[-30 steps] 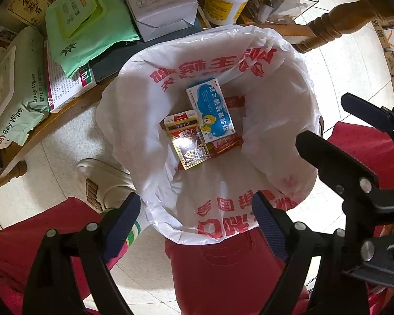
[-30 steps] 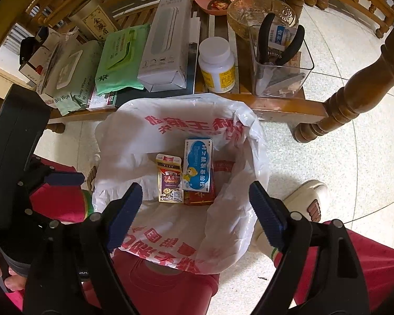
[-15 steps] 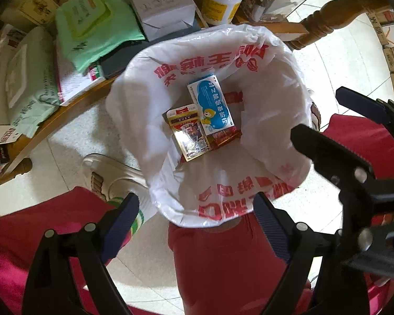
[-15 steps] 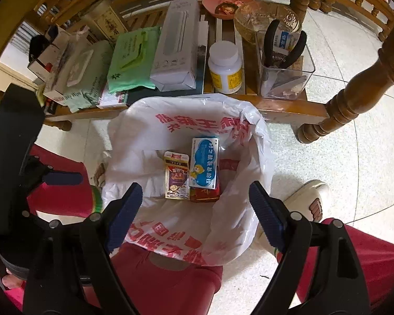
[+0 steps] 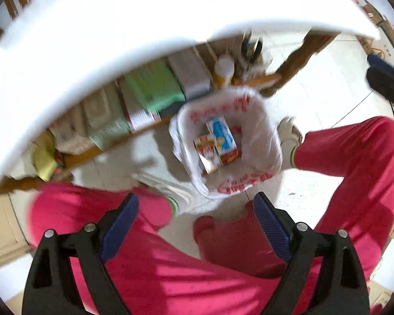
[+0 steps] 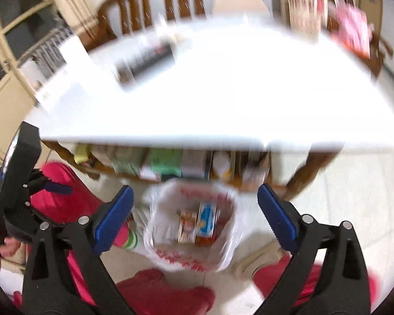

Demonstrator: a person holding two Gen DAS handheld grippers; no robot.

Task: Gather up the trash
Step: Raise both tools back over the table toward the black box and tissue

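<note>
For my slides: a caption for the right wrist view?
Empty right gripper, jaws opening, above the white trash bag holding small boxes, below a white table.

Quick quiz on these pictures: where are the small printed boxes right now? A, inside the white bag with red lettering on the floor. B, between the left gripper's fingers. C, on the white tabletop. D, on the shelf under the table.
A: the small printed boxes lie at the bottom of the white bag on the floor, and nothing is between either gripper's fingers.
</note>
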